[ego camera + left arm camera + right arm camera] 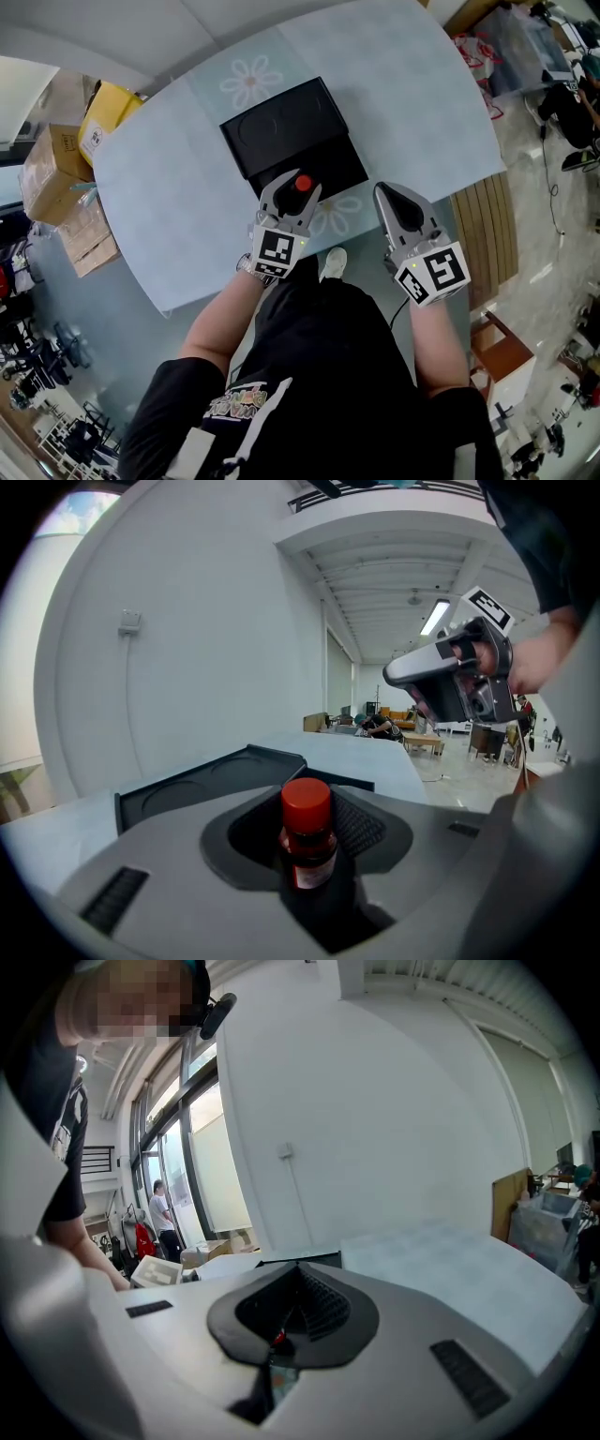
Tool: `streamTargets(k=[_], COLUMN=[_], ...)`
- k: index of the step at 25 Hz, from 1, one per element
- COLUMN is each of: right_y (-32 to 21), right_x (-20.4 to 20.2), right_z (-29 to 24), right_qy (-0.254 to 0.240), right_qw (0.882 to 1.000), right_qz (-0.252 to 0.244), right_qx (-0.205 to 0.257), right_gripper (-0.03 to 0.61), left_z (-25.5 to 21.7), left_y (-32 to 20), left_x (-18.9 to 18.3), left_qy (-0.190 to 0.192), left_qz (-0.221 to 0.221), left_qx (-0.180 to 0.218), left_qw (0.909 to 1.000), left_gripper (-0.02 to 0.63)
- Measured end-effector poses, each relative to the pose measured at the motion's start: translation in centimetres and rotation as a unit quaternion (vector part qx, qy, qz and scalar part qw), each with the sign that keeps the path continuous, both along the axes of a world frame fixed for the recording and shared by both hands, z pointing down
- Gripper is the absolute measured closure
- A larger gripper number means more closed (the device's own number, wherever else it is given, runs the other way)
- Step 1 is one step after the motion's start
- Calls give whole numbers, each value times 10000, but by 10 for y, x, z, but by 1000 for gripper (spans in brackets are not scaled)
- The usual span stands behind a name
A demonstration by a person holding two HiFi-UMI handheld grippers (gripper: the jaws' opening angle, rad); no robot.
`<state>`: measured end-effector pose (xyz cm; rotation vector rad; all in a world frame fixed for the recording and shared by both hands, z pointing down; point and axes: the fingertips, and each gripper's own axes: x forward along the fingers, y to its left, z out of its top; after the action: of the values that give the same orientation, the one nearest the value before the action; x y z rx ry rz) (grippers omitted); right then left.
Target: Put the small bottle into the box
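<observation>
The small bottle point(302, 183), dark with a red cap, stands upright between the jaws of my left gripper point(292, 186), which is shut on it. In the left gripper view the bottle point(307, 841) fills the centre, clamped at its body by the gripper point(309, 808). It hangs over the near edge of the open black box point(281, 127), whose panel with round recesses point(187, 785) lies just beyond it. My right gripper point(384, 194) hovers to the right of the box, jaws together with nothing in them. In its own view the right gripper point(286, 1321) shows only a thin slit.
The pale blue table point(422, 94) has a flower print and a curved near edge. Cardboard boxes point(56, 159) and a yellow box point(108, 112) sit on the floor at left. A slatted wooden bench point(483, 234) stands at right.
</observation>
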<state>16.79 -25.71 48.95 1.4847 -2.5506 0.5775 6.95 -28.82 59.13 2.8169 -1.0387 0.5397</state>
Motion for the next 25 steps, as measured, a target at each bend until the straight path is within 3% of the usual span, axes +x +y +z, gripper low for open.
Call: streamTargets(k=[25], right_y=[-3], right_x=[-12], right_z=[5], right_qy=[-23], right_qw=[9999], right_qz=[-114], right_qx=[-60], right_gripper=[571], left_z=[22], left_y=[6], left_x=[-1], left_qy=[-609], left_qz=[42], left_qx=[18], left_qw=[9981], left_gripper=[454])
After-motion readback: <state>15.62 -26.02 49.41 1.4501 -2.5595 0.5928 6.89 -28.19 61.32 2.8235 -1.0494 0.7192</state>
